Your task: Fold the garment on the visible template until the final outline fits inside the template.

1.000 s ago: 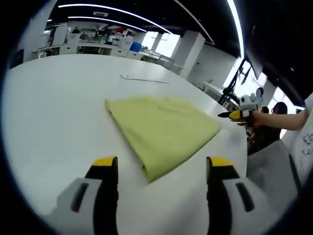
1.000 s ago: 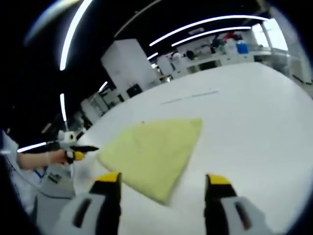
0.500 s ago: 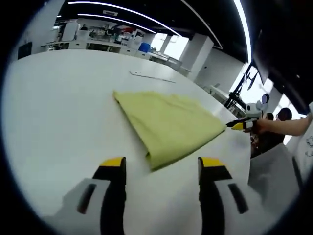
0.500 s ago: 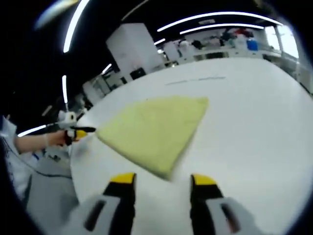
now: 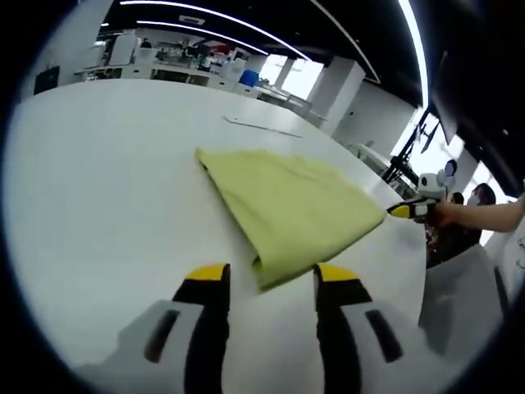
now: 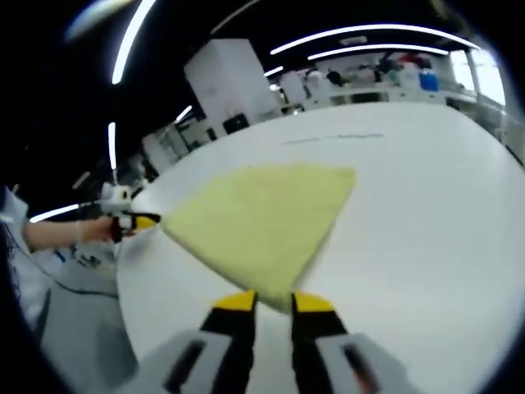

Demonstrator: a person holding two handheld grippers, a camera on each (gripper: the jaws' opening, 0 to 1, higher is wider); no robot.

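Yellow-green cloth, the folded garment (image 5: 287, 209), lies flat on the white table (image 5: 98, 189), with one corner pointing at each gripper.

**Tool state.** The left gripper (image 5: 268, 279) has its jaws partly open, one on each side of the near corner of the garment and holding nothing. The right gripper (image 6: 273, 302) has its jaws nearly closed at the opposite near corner; whether cloth sits between them cannot be told, because the jaw tips cover the edge.

**Step in hand (judged).** Taking both near corners for a further fold.
1. Bring each jaw pair down level with the table so that the lower jaw slides under all layers.
2. Close on the full thickness of the corner, not only the top ply.
3. Lift both corners together and evenly, so the fold line stays straight.

**Hard to make out.**
- A thin line on the table (image 5: 262, 128) beyond the garment may be a template edge; no full outline can be traced.
- The number of layers at each corner is unclear.
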